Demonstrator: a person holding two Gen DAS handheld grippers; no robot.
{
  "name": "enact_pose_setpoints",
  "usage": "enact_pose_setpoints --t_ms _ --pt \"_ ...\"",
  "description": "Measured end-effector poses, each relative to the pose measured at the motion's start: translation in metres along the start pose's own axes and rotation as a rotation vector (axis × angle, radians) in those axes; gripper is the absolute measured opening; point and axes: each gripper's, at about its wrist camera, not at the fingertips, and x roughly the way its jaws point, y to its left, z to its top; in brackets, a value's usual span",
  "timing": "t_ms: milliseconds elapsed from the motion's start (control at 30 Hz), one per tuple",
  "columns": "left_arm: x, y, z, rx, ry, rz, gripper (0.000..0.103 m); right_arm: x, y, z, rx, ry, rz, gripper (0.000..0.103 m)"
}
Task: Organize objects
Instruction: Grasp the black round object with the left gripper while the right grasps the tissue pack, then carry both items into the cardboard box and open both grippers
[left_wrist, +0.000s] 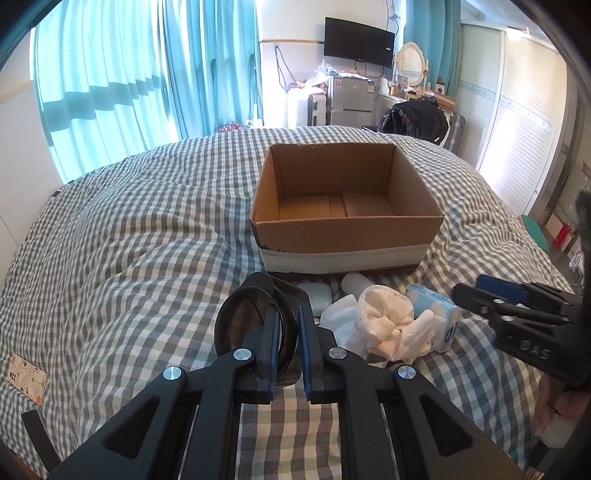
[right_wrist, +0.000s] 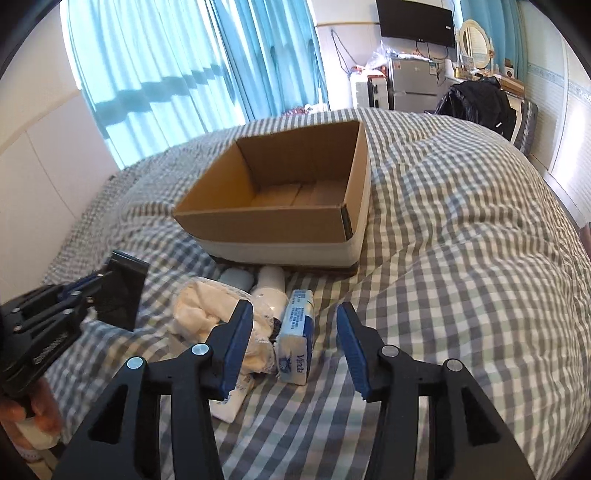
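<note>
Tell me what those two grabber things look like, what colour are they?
Both are black plastic. The left gripper and right gripper each have two long arms with cut-out holes, shiny silver round bolts at the joints, and blue ridged pads on the fingers. White raised letters reading "DAS" mark the right one's side. The hand holding the left one is bare.

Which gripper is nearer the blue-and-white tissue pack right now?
Right. The right gripper is open, straddling the blue-and-white tissue pack. The left gripper is off to its left, shut on a black round container.
</note>
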Motion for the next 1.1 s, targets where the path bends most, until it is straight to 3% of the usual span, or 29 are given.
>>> enact_pose_setpoints --t_ms 133,200,267,400,600,867,1000,1100 --pt "0.009 0.005 -0.003 -0.008 0.012 0.010 0.010 0.029 0.002 -0.002 -0.006 0.057 -0.023 0.046" --pt "0.013 0.008 -0.005 -0.015 0.020 0.008 0.010 0.039 0.002 -0.006 -0.009 0.092 -0.016 0.038" --pt "0.015 0.011 -0.006 -0.020 0.028 0.009 0.010 0.045 0.002 -0.008 -0.016 0.108 -0.013 0.022" --pt "0.012 0.015 -0.007 -0.030 0.026 0.012 0.010 0.034 0.004 -0.007 -0.035 0.081 -0.016 0.020" --pt "-0.005 0.017 0.006 -0.032 -0.004 -0.003 0.010 -0.009 0.005 0.009 -0.057 -0.027 -0.026 0.019" --pt "-0.036 0.010 0.078 -0.009 -0.104 -0.073 0.010 -0.073 0.019 0.072 -0.157 -0.187 -0.008 0.019" --pt "-0.036 0.004 0.123 0.020 -0.150 -0.125 0.010 -0.073 0.031 0.112 -0.193 -0.233 0.004 0.019" --pt "-0.021 -0.001 0.148 0.051 -0.153 -0.114 0.010 -0.059 0.036 0.140 -0.193 -0.243 0.009 0.019"
